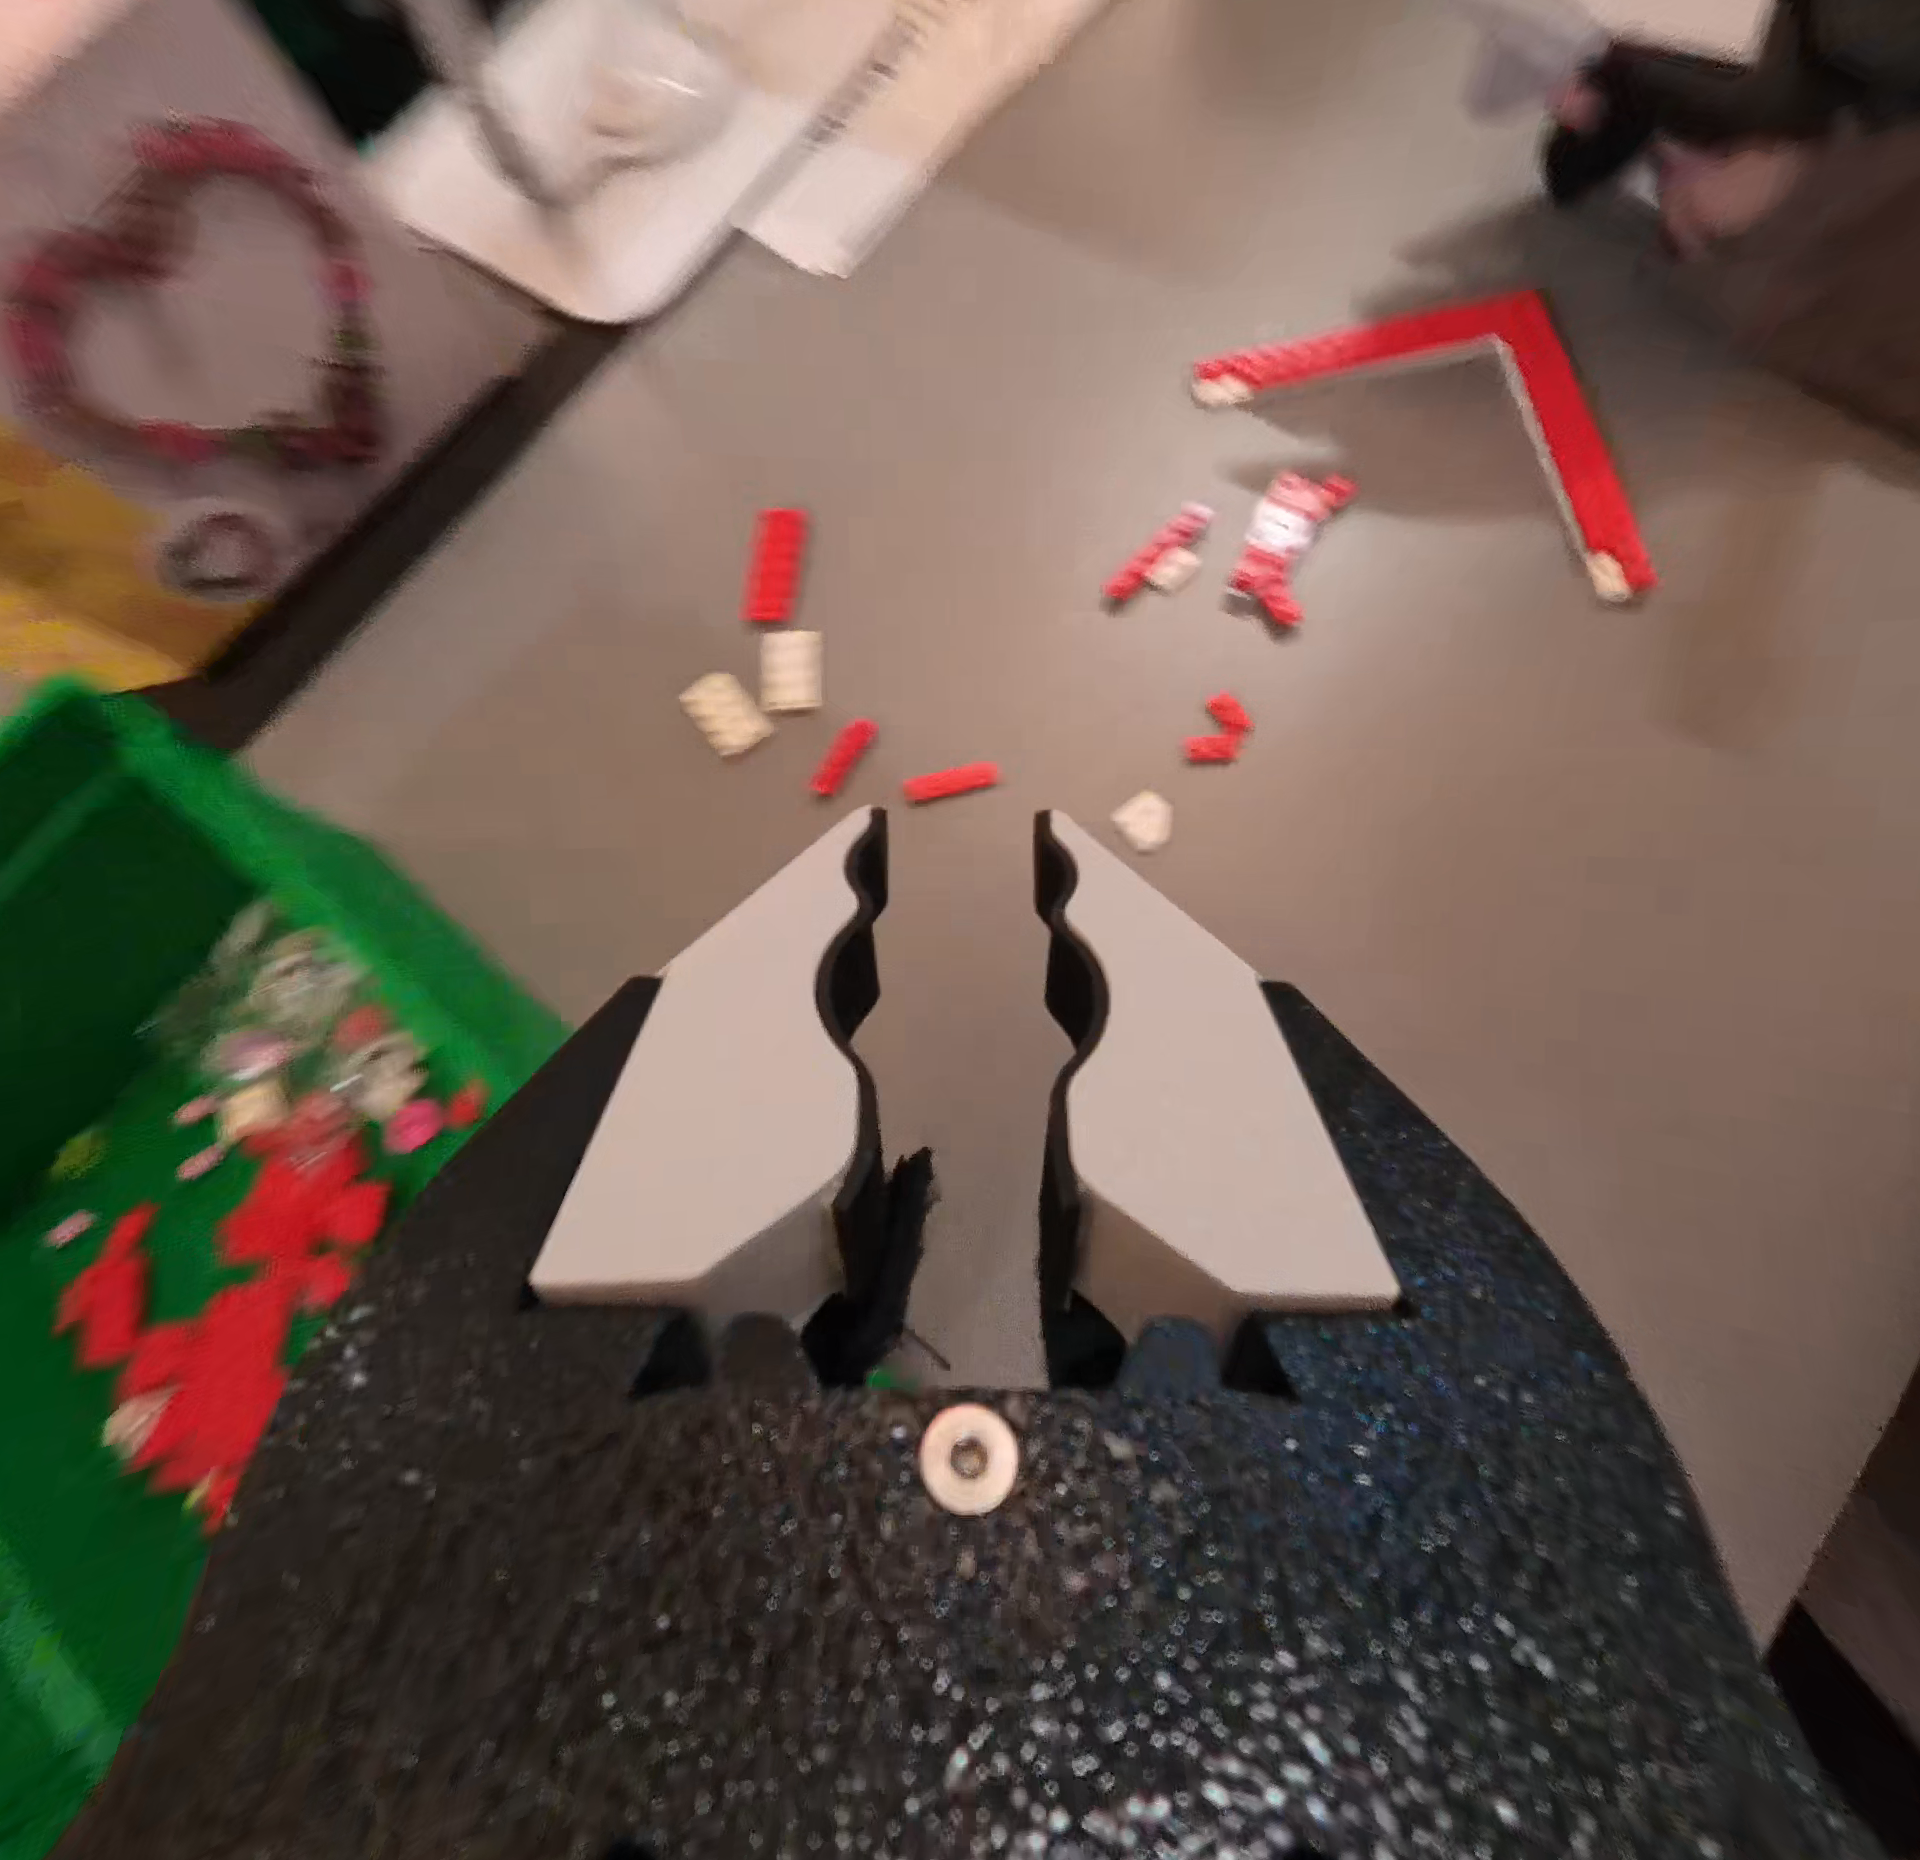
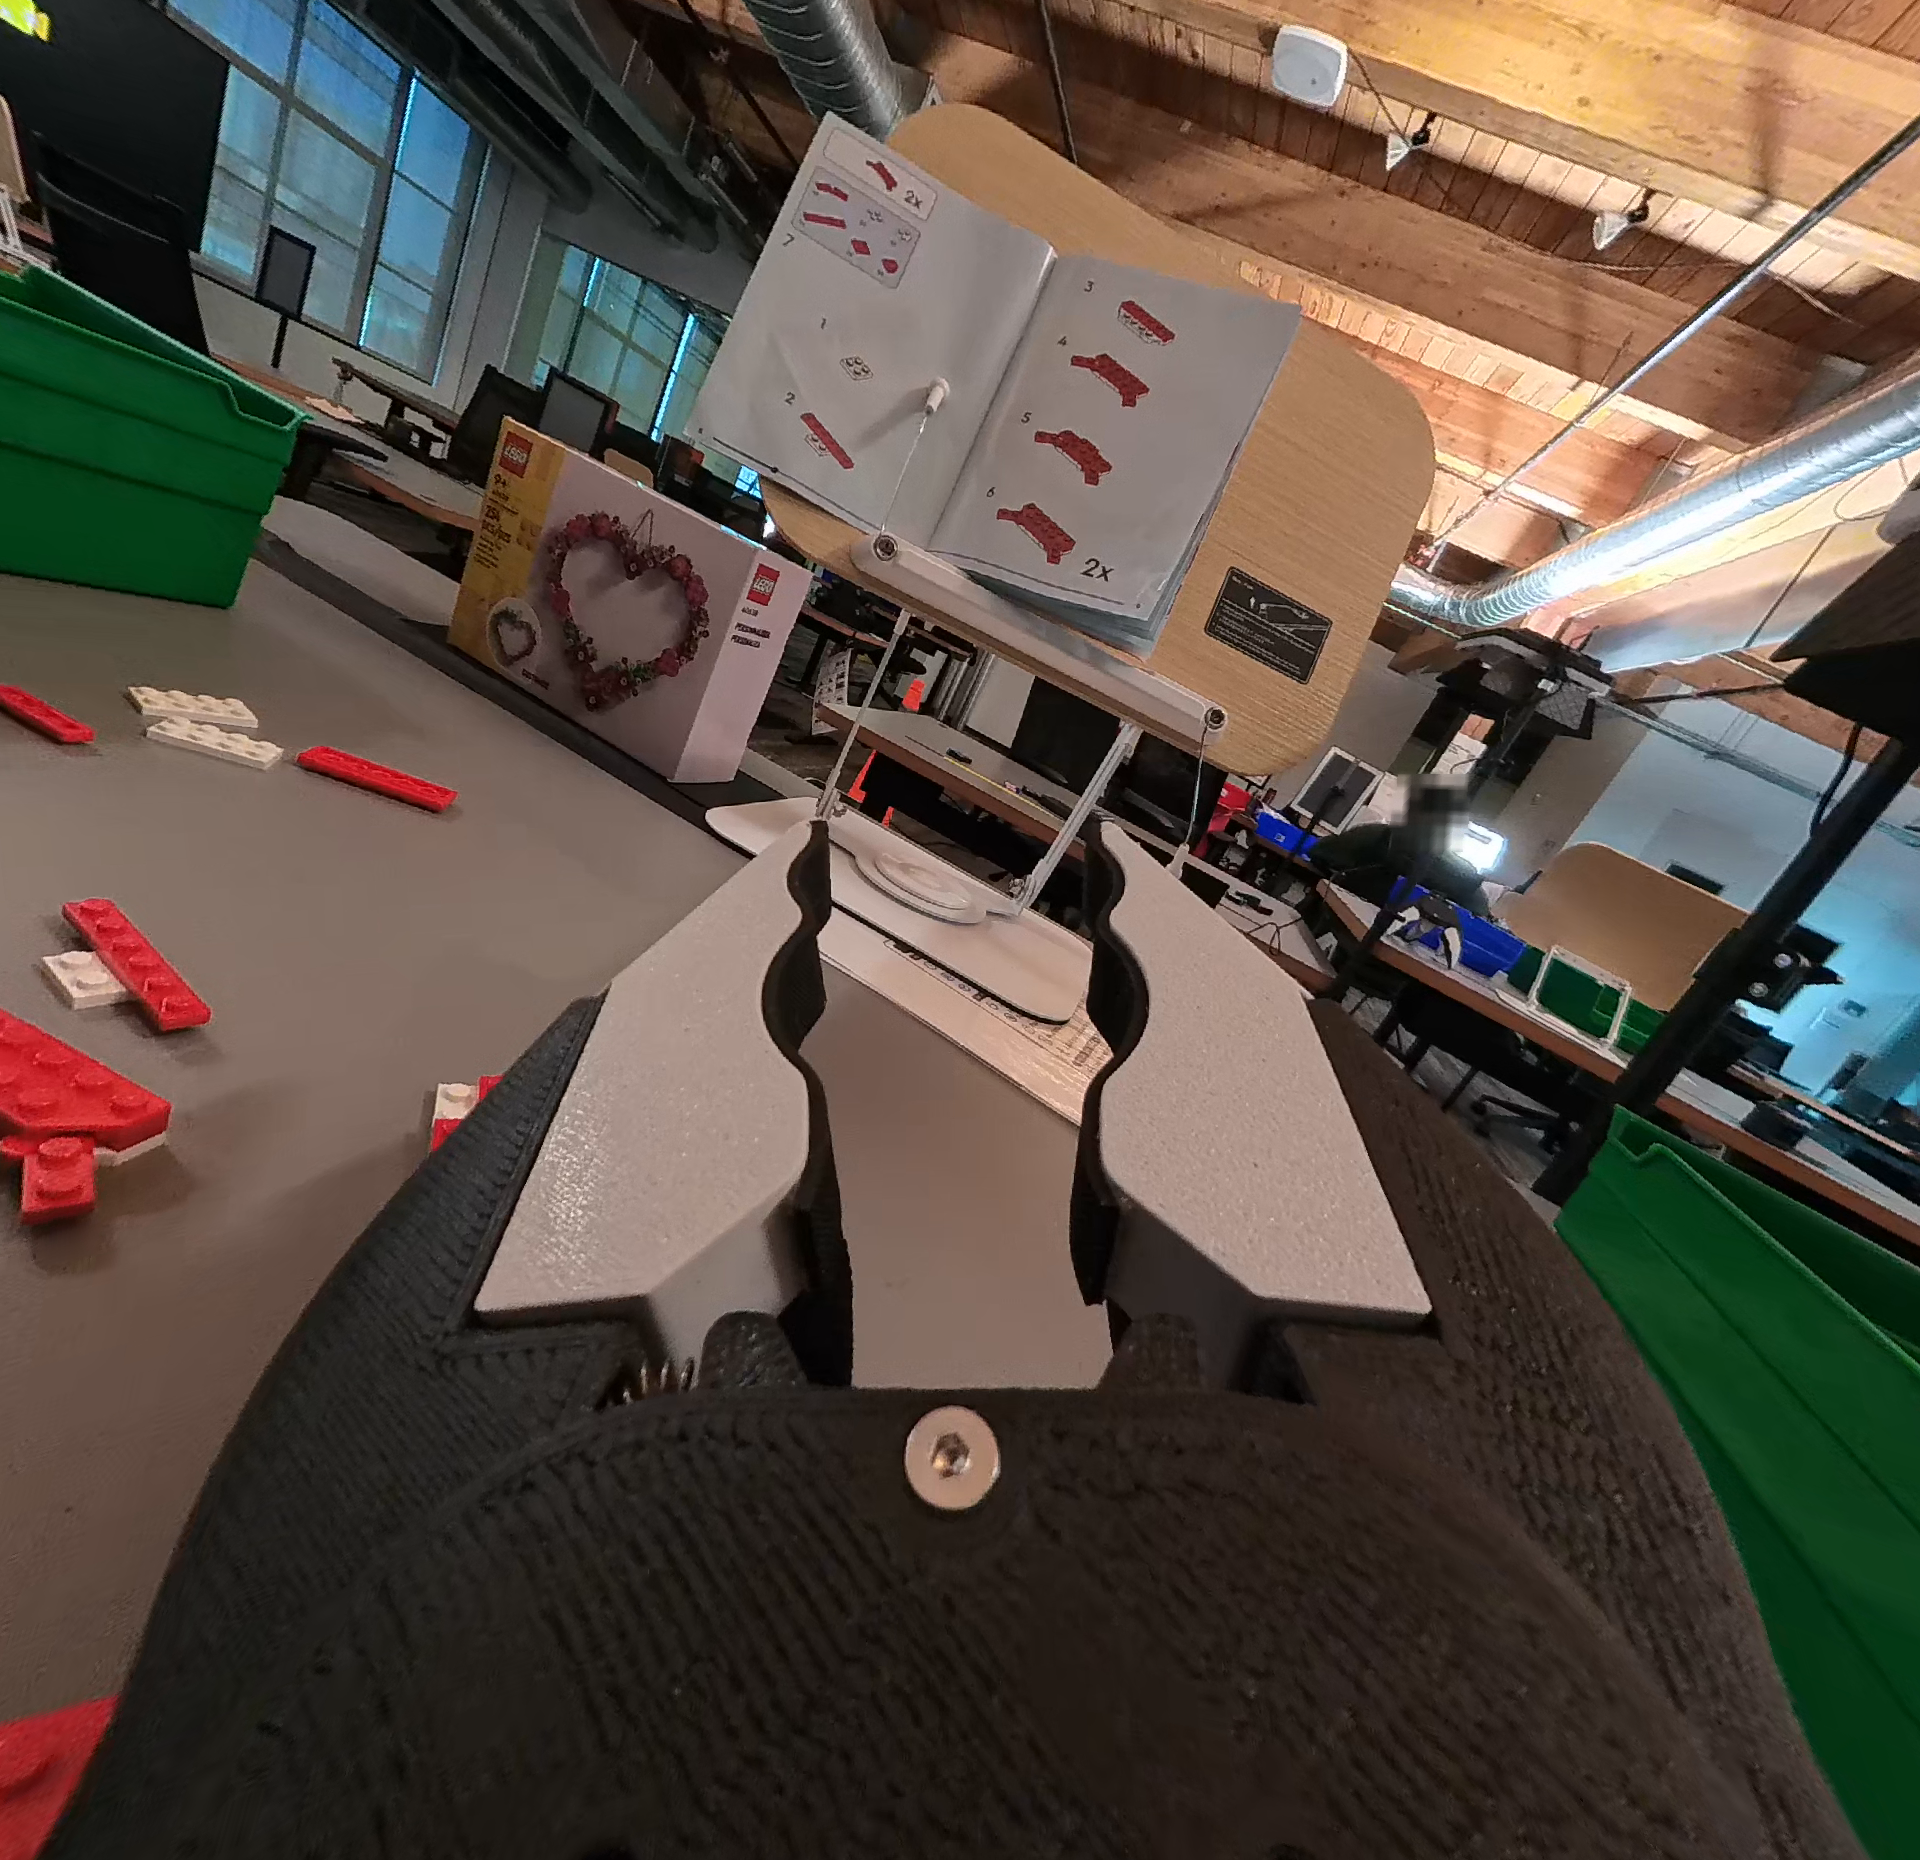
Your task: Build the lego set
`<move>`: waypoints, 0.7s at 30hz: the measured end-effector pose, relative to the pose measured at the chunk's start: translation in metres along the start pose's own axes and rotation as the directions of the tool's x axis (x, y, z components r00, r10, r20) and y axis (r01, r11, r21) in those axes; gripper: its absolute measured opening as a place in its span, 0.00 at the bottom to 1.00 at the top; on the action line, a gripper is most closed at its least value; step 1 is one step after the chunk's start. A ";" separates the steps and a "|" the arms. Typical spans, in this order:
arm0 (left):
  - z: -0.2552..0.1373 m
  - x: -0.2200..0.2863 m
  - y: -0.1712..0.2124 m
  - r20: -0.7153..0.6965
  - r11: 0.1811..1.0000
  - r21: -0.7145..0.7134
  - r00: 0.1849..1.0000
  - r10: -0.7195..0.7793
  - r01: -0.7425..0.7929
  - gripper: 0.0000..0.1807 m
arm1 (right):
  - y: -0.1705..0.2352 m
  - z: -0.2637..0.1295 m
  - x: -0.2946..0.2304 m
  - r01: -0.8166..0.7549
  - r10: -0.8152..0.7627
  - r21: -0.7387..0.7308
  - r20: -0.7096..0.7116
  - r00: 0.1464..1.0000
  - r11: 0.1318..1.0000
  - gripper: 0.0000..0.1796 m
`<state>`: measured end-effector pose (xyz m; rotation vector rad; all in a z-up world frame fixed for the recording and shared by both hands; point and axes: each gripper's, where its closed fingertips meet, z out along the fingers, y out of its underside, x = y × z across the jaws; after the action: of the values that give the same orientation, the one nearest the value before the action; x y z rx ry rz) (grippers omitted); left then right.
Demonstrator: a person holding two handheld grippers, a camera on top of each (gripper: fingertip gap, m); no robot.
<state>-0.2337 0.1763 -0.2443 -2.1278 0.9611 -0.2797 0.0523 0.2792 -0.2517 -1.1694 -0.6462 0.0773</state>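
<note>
Loose red and white lego plates lie on the grey table. In the left wrist view a red V-shaped assembly (image 1: 1496, 376) lies at the far right, a small red-and-white sub-assembly (image 1: 1283, 543) in front of it, a long red plate (image 1: 774, 563) and two white plates (image 1: 790, 669) at centre. My left gripper (image 1: 961, 818) is open and empty, above the table just short of a thin red plate (image 1: 951, 780). My right gripper (image 2: 951, 844) is open and empty, low over the table, pointing at the open instruction booklet (image 2: 997, 408) on its stand. Red plates (image 2: 135, 963) lie to its left.
A green bin (image 1: 125, 979) of loose pieces sits at the left in the left wrist view. Another green bin (image 2: 1766, 1395) is at the right of the right gripper, a third (image 2: 125, 439) at far left. The set's box (image 2: 634, 615) stands behind the table. The table's edge (image 1: 1829, 1447) is near right. Between my left fingertips and the thin red plate (image 1: 951, 780) there is roughly 15 centimetres.
</note>
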 end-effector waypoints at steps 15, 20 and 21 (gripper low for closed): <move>-0.056 -0.235 0.131 0.365 0.762 -0.639 0.914 0.178 0.107 0.09 | 0.004 0.002 -0.005 0.057 -0.056 -0.029 0.005 0.998 0.998 0.26; -0.036 -0.247 0.157 0.184 0.587 -0.808 0.965 0.185 0.042 0.08 | 0.005 0.003 -0.010 0.088 -0.087 -0.040 0.023 0.996 0.995 0.26; -0.034 -0.246 0.161 0.144 0.556 -0.831 0.977 0.159 0.031 0.08 | 0.005 0.003 -0.010 0.090 -0.089 -0.040 0.025 0.996 0.995 0.26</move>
<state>-0.5081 0.2656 -0.3119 -2.8824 1.1830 0.5695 0.0436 0.2802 -0.2600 -1.1791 -0.7234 0.0015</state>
